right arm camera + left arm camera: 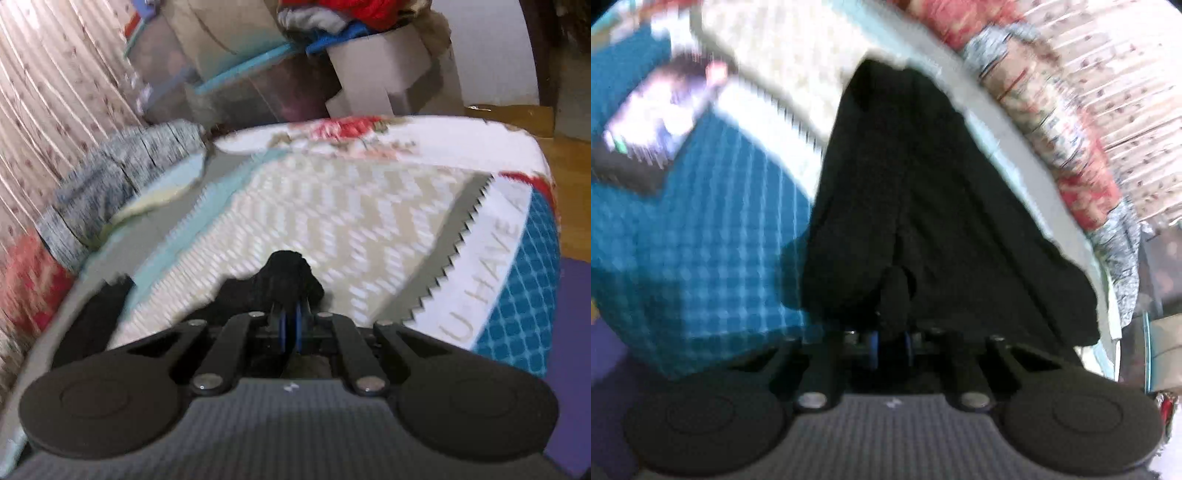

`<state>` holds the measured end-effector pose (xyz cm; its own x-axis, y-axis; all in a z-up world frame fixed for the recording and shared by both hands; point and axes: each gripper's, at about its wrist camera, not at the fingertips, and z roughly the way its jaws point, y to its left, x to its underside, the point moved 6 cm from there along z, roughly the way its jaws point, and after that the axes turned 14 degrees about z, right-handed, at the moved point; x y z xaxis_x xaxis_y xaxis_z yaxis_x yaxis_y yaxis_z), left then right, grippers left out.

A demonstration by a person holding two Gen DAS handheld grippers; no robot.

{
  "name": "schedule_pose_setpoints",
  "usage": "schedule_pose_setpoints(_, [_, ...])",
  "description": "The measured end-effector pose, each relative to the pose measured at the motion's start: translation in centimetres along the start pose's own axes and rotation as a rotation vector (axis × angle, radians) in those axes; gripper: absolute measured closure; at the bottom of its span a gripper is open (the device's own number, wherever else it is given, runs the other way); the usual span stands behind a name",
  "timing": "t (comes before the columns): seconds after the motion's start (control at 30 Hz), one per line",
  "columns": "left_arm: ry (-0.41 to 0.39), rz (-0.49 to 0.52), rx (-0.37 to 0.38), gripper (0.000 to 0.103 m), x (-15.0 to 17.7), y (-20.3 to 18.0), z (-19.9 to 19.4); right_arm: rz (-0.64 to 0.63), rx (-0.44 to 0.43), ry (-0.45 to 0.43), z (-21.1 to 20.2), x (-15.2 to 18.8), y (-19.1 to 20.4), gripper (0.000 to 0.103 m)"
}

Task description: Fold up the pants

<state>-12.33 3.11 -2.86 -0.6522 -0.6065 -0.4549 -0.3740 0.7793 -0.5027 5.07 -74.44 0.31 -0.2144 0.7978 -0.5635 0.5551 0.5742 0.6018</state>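
Nearest, each black hand-held gripper, left point(892, 295) and right point(290, 291), pinches the black fabric pants point(923, 206), which lie on a patchwork-quilted bed point(332, 221). A striped flowered curtain point(55, 92) hangs behind. Motion blur hides the fingertips.

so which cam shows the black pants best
The left wrist view: the black pants stretch across the bedspread there. The right wrist view shows only a bunched bit at the right gripper.

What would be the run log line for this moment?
left gripper: shut on black pants | right gripper: shut on black pants | fold: unfinished
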Motion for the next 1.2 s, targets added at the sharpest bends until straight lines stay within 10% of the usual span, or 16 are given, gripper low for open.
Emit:
schedule_pose_setpoints(0.17, [-0.062, -0.004, 0.028, 0.092, -0.7, 0.9, -5.9, -0.069, -0.063, -0.043, -2.5, -0.7, 2.5, 0.096])
schedule_pose_setpoints(0.3, [-0.002, 0.078, -0.102, 0.081, 1.5, 2.1, -4.6, -0.1, 0.036, -0.014, -1.2, 1.4, 0.2, 0.095])
schedule_pose_setpoints(0.43, [0.113, 0.142, -0.263, 0.06, 4.6, 2.9, -1.4, -0.069, 0.172, 0.06, 0.4, 3.8, -3.4, 0.065])
schedule_pose_setpoints(0.8, [-0.207, 0.067, -0.254, 0.054, 2.4, 4.7, -7.6, -0.161, 0.042, -0.208, -4.9, 1.3, 4.1, 0.051])
schedule_pose_setpoints(1.0, [-0.311, 0.108, -0.095, 0.054, 0.8, 2.6, -7.9, -0.217, -0.116, -0.002, -4.5, 6.2, 8.7, 0.051])
schedule_pose_setpoints(1.2, [-0.217, 0.25, 0.011, 0.054, 1.9, -0.7, -3.1, -0.17, -0.128, 0.255, -2.1, 13.0, 9.3, 0.051])
